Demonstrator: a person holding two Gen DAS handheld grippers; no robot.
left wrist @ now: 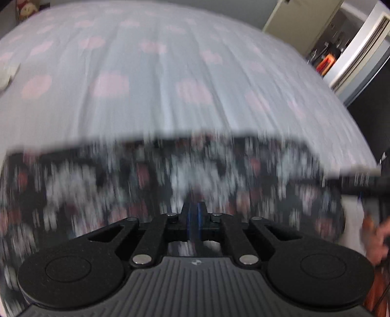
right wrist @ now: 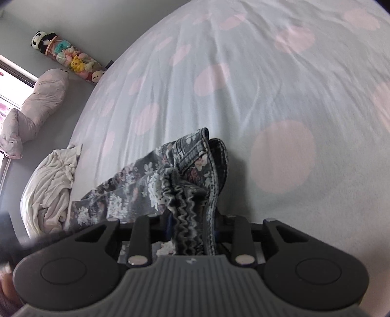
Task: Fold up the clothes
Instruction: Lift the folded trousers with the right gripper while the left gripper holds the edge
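Left gripper [left wrist: 194, 214]: blue-padded fingers pressed together on the dark grey floral denim garment [left wrist: 170, 175] — blurred.
Right gripper [right wrist: 192, 234]: clamped on its gathered elastic waistband.
Garment: lifted over the pale blue pink-dotted bedsheet [right wrist: 268, 97].
Bed edge: crumpled white cloth [right wrist: 51, 187].

Bed w/ pink-dotted sheet [right wrist: 268, 97], grey wall [right wrist: 80, 19], bright window [right wrist: 9, 80] at left.

The left tongs [left wrist: 194, 217] are pinched together on the dark floral cloth [left wrist: 146, 180], which spreads blurred across the frame. Beyond it lies the bed [left wrist: 156, 80], pale with pink spots.
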